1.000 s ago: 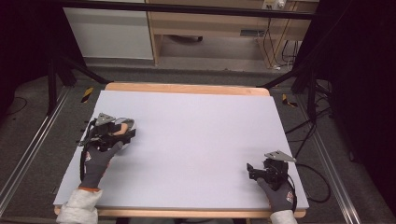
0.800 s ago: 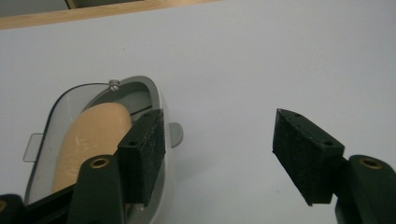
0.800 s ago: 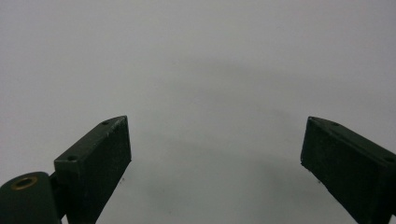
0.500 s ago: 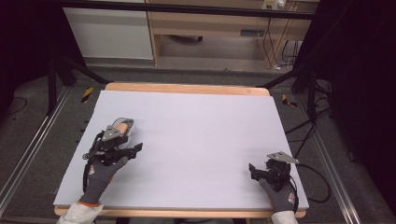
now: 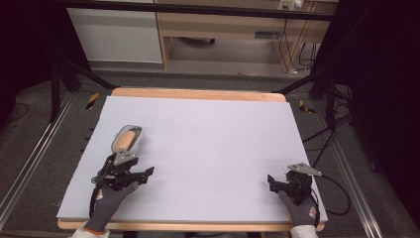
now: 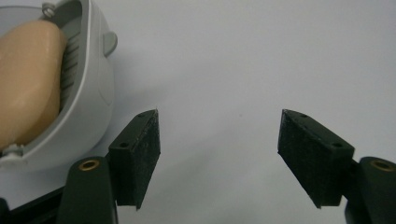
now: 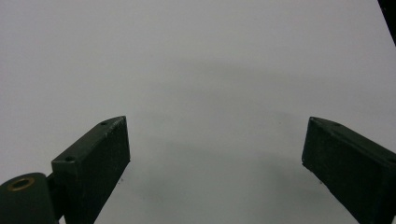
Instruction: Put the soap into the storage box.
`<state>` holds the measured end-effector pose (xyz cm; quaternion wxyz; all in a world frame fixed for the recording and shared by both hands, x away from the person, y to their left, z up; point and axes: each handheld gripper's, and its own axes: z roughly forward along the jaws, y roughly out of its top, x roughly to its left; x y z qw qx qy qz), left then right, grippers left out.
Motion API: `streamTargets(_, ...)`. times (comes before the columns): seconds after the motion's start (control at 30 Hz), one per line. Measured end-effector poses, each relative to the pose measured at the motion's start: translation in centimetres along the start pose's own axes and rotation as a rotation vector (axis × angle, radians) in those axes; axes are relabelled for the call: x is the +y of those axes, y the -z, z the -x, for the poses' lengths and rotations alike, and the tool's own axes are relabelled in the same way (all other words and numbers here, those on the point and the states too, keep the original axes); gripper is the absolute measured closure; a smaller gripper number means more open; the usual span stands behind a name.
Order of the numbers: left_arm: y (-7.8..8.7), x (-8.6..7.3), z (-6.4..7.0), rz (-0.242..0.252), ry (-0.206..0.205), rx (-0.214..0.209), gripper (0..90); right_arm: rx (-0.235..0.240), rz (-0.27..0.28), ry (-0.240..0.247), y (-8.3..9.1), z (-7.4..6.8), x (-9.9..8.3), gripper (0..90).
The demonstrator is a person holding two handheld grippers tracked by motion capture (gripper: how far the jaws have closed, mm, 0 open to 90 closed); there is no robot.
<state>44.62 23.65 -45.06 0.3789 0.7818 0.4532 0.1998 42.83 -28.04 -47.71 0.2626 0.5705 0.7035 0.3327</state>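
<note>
Retreating left gripper (image 5: 141, 174), soap dish (image 5: 130, 139) uncovered

Soap dish (image 6: 88, 93) and its tan bar (image 6: 28, 84), cut off at frame edge

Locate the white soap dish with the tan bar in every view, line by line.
High view: soap dish lies left of centre on the table, just beyond the left gripper.
Left gripper view: upper left corner, beside the left jaw.
Right gripper view: not in it.
Shared landmark: the left gripper's open jaws.
</note>
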Motion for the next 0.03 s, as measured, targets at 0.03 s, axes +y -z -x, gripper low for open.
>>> streamTargets(0.03,0.03,-0.19,-0.05,-0.003,0.002,-0.002,28.8,-0.001,0.000,0.000,0.00,0.00,0.00,7.8)
